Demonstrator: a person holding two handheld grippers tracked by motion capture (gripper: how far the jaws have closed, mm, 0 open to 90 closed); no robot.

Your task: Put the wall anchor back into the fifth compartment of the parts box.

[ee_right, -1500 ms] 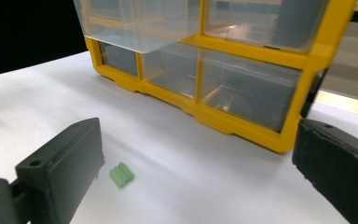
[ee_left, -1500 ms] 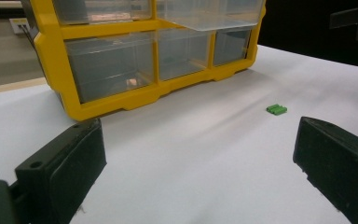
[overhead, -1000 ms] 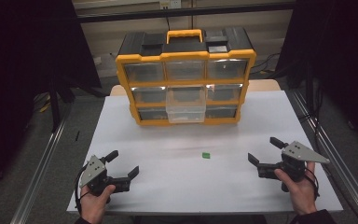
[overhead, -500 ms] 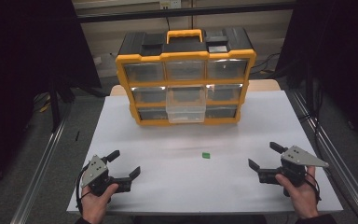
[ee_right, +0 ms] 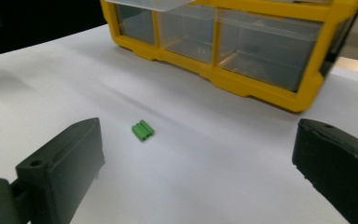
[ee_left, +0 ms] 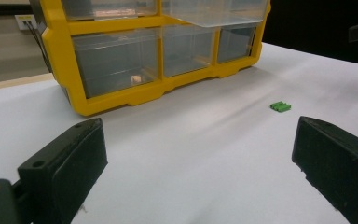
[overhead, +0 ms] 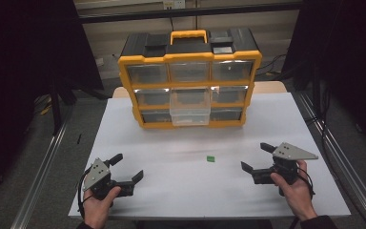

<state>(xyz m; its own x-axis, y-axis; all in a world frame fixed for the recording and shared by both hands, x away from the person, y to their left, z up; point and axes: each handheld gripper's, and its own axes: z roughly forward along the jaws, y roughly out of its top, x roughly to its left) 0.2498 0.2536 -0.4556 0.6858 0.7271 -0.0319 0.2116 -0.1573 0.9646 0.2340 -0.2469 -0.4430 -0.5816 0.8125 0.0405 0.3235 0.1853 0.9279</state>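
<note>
Resting at the table's near edge, the left gripper (overhead: pixel 126 170) and right gripper (overhead: pixel 256 159) gape wide, empty — green block (overhead: pixel 210 159) lies untouched between them, organizer's (overhead: pixel 189 57) middle drawer (overhead: pixel 189 114) pulled out — pickup remains.

Left gripper (overhead: pixel 127 167): jaws apart, near table's front-left
Right gripper (overhead: pixel 257 156): jaws apart, front-right
Green piece (overhead: pixel 210 159): on the table (overhead: pixel 276 119), between the grippers
Organizer (overhead: pixel 189 78): table's far edge

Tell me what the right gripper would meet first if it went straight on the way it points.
Probably bare table, then the yellow drawer cabinet; the small green piece lies left of centre, so the right gripper might just miss it.
</note>
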